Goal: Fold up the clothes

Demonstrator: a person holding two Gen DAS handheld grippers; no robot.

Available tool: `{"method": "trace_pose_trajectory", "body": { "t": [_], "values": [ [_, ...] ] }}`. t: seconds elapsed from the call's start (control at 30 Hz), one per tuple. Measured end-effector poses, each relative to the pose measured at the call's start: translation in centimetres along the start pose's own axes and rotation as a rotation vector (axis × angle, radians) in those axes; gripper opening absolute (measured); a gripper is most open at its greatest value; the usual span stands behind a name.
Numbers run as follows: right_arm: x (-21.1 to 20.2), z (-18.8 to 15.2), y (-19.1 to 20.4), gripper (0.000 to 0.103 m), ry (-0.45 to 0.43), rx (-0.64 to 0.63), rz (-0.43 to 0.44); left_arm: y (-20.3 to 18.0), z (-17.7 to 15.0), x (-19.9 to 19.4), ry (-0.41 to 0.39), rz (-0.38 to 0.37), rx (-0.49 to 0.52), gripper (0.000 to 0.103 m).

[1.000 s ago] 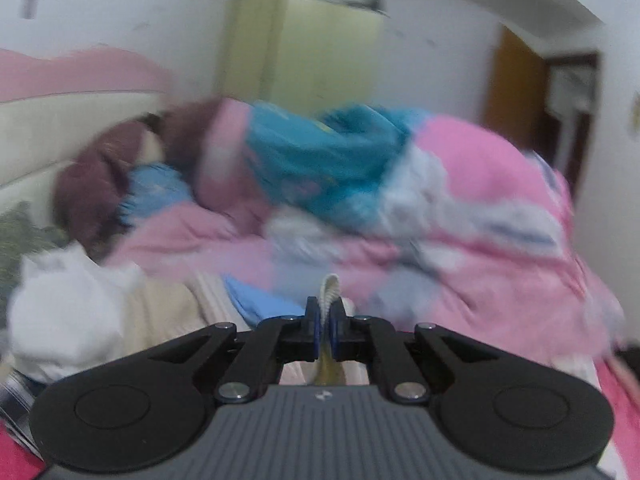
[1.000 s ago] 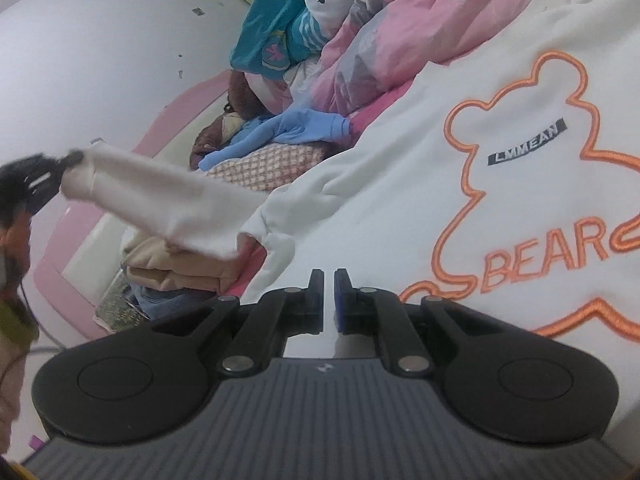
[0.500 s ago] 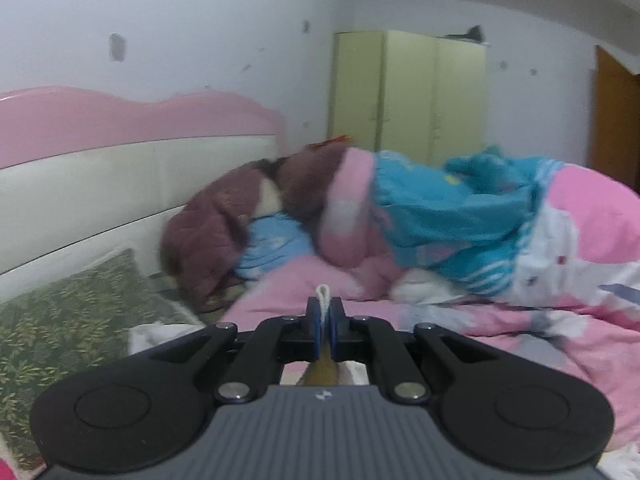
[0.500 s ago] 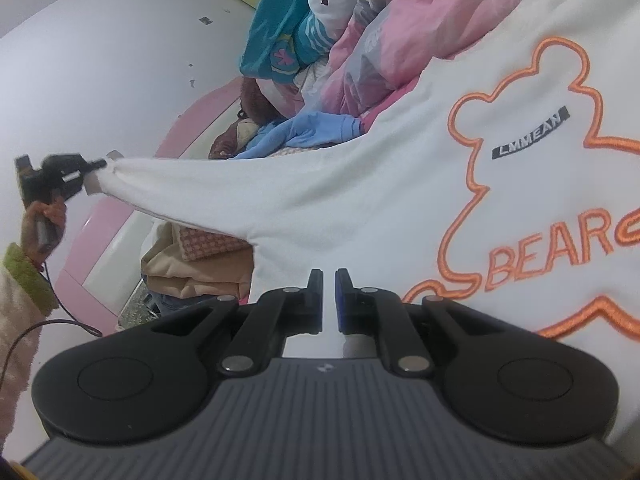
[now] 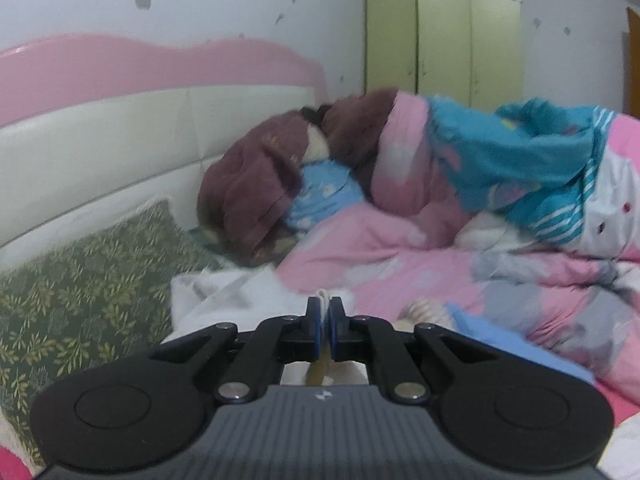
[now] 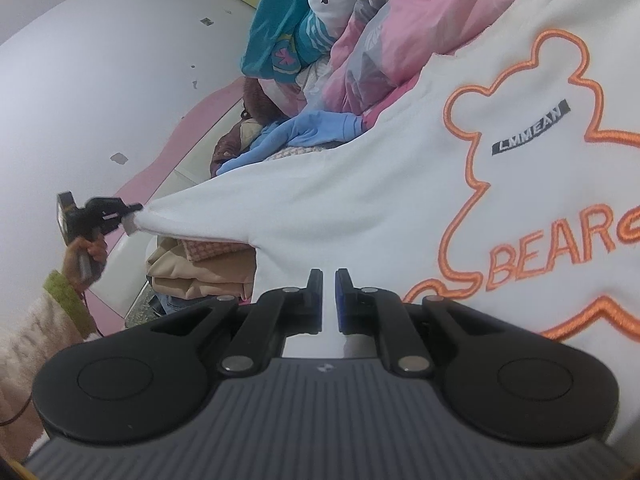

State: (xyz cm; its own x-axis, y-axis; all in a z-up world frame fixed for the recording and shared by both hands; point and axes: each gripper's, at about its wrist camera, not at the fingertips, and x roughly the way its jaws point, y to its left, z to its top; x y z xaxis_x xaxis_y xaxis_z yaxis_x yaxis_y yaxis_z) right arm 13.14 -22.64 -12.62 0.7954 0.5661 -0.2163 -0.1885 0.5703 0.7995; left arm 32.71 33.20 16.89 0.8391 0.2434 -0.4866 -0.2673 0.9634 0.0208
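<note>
The left tool [image 6: 134, 209] now holds the white sweatshirt's sleeve [image 6: 248, 216] drawn out straight and taut to the left, off the bed. A second ago that sleeve drooped in a loose arc over the stacked clothes; half a second ago it was already lifting level. In the left wrist view the camera has swung from the heaped quilt toward the pink headboard [image 5: 152, 64] and the green leaf-print pillow [image 5: 80, 280], which fits the arm pulling outward. I judge this as stretching the sleeve flat, either to smooth the garment or to ready the sleeve for folding across the body; the pictures do not settle which.

The left tool [image 5: 324, 312] is clamped on a thin strip of white cuff fabric, which pokes up between its blue pads. The right tool [image 6: 329, 300] sits low over the sweatshirt's near edge with its fingers a narrow gap apart; white cloth shows through the gap, but whether it pinches that cloth I cannot tell.

The sweatshirt [image 6: 400, 200] lies front-up on the bed, its body spread wide and mostly smooth. An orange embroidered bear outline with the word BEAR [image 6: 556, 240] and a small black label face upward. A stack of beige and pink folded clothes [image 6: 200, 268] sits under the raised sleeve, and a pink quilt [image 6: 400, 20] is heaped at the far side.
</note>
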Motion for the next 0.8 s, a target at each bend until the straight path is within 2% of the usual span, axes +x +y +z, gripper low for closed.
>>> {"method": "trace_pose_trajectory", "body": {
  "t": [0.2, 0.37, 0.5, 0.63, 0.8],
  "values": [
    [0.0, 0.0, 0.0, 0.007, -0.001, 0.003, 0.002, 1.4, -2.7, 3.1, 0.102, 0.106, 0.016, 0.008],
    [0.1, 0.0, 0.0, 0.007, -0.001, 0.006, 0.006, 3.3, -3.2, 1.8, 0.096, 0.117, -0.056, 0.020],
    [0.1, 0.1, -0.1, 0.008, -0.001, 0.010, 0.011, 4.5, -3.4, 0.6, 0.084, 0.121, -0.108, 0.020],
    [0.1, 0.1, -0.2, 0.008, -0.002, 0.014, 0.017, 1.9, -3.1, -4.7, 0.021, 0.010, -0.062, 0.026],
    [-0.1, 0.1, -0.4, 0.009, -0.007, 0.024, 0.035, -4.1, -1.0, -13.0, -0.034, -0.161, 0.020, 0.029]
  ]
}}
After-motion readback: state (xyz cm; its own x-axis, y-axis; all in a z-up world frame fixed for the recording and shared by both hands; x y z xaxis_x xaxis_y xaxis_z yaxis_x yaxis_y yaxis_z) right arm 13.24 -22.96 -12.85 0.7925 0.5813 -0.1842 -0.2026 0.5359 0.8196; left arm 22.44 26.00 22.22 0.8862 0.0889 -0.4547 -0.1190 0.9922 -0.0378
